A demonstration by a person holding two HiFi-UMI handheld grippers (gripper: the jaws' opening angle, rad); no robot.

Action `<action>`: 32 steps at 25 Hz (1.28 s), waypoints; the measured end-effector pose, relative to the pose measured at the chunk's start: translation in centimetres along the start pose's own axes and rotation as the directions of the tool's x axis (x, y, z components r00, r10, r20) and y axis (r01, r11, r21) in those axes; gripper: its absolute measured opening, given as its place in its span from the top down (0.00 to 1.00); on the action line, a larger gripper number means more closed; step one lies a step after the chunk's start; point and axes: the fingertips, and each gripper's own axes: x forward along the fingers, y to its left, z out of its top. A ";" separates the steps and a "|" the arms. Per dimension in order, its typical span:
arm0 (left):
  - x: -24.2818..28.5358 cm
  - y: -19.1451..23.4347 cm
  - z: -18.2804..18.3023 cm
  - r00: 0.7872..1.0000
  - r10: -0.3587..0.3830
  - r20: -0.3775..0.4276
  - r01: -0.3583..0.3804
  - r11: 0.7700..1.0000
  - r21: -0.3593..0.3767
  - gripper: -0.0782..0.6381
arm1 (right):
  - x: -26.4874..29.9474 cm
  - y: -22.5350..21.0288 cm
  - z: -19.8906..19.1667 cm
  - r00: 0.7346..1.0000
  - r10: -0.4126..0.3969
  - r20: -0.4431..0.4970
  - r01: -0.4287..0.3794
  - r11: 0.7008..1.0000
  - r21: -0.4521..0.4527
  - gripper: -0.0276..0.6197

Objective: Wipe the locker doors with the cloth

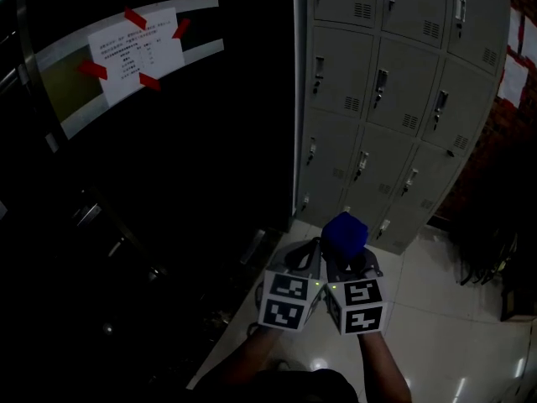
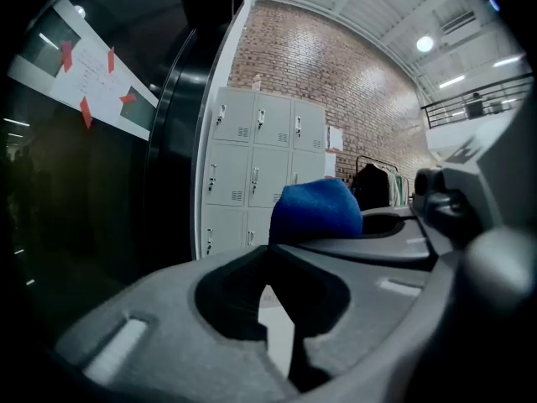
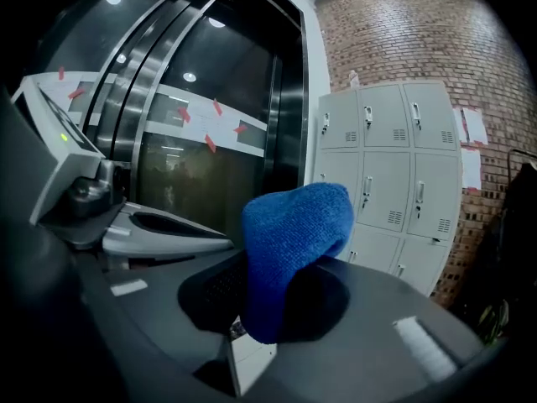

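A bank of grey locker doors stands ahead and to the right, each door with a small handle and vent. It also shows in the left gripper view as lockers and in the right gripper view as lockers. My right gripper is shut on a bunched blue cloth, which sticks up from between its jaws as cloth. My left gripper sits close beside it on the left, jaws shut with nothing in them. The cloth shows past it. Both grippers are a good way short of the lockers.
A dark glass wall fills the left, with a white notice taped on with red tape. A brick wall rises behind the lockers. Dark clothes hang on a rack at the right. The floor is glossy pale tile.
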 end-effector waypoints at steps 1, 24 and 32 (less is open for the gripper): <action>0.5 0.7 0.2 1.000 -0.004 0.000 0.004 1.000 -0.002 0.88 | 0.8 -0.1 0.2 1.000 -0.003 0.000 0.003 1.000 0.002 0.85; 27.1 12.7 10.4 1.000 0.004 0.014 -0.005 0.998 0.060 0.88 | 25.6 -16.1 7.5 0.998 0.006 0.059 -0.007 1.000 0.014 0.85; 34.4 14.5 13.1 1.000 -0.009 0.012 0.008 0.997 0.076 0.88 | 31.2 -21.8 9.2 0.998 -0.007 0.062 0.007 1.000 0.007 0.85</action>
